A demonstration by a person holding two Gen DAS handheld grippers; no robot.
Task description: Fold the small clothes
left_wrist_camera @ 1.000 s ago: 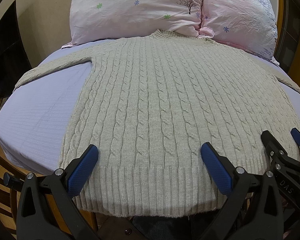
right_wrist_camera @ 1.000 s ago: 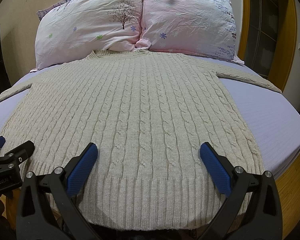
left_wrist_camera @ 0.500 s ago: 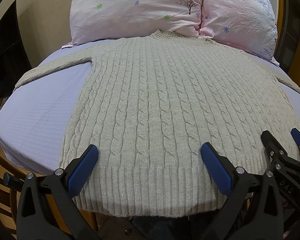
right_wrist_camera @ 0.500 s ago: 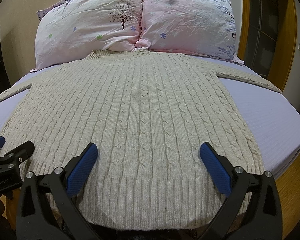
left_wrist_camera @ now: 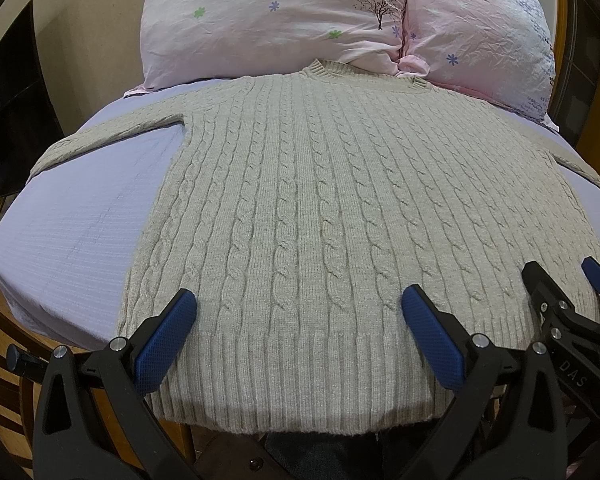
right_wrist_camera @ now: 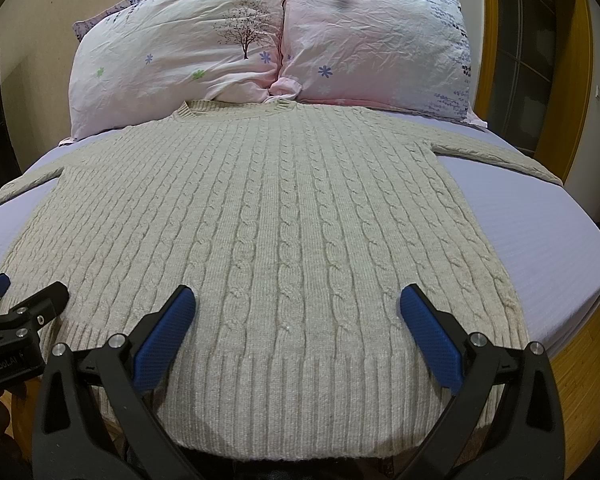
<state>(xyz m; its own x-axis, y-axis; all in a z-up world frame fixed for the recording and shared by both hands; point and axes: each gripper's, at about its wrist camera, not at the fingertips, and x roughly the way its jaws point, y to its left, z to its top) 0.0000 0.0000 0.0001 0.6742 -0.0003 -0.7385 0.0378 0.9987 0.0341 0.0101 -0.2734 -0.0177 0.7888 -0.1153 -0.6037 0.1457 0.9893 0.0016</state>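
Observation:
A beige cable-knit sweater lies flat on the bed, collar toward the pillows, both sleeves spread out to the sides. It also shows in the right wrist view. My left gripper is open and empty, hovering over the ribbed hem on the sweater's left half. My right gripper is open and empty over the hem on the right half. The right gripper also shows at the right edge of the left wrist view, and the left gripper at the left edge of the right wrist view.
A lilac sheet covers the bed, bare on both sides of the sweater. Two pink pillows lean at the head. A dark screen stands left; a wooden door frame stands right.

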